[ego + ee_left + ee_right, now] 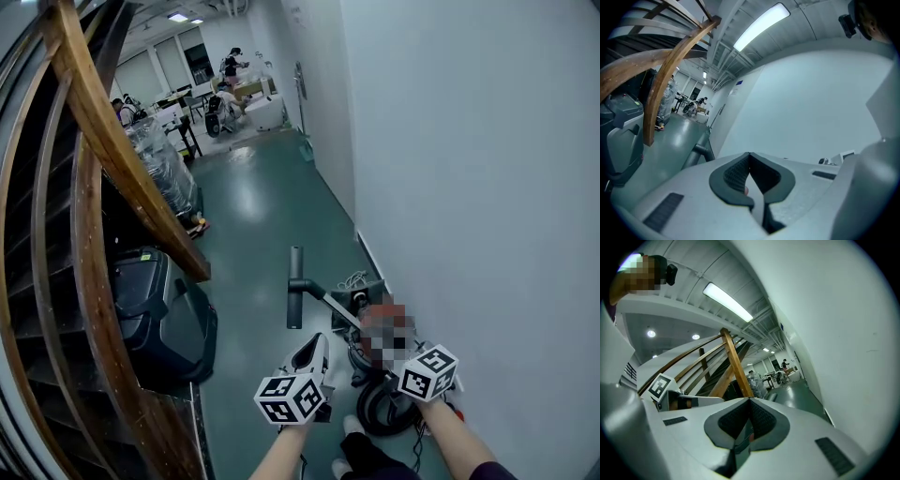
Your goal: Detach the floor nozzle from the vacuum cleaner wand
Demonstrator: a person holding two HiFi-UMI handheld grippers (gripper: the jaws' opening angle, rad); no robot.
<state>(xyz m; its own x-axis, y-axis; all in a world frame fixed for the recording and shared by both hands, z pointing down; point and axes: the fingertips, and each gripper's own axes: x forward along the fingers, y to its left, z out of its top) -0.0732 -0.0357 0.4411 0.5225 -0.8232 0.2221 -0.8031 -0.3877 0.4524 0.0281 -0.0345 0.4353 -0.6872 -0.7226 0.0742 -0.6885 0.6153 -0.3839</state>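
I held both hand-held grippers low over the green floor [253, 197] of the corridor, beside the white wall [469, 187]. My left hand-held gripper [321, 342] had its jaws pressed together with nothing between them, and my right hand-held gripper [749, 408] was closed and empty too.

The floor nozzle [295, 286] lay as a dark bar on the floor just ahead of my left hand-held gripper's tips, apart from them. Through that gripper's own camera it showed up and to the left of the closed jaws. From the nozzle's neck the wand [336, 307] slanted back towards the wall, to the vacuum's body [361, 356], which sat between my two grippers. The black looped hose [375, 417] lay just beneath my right one.
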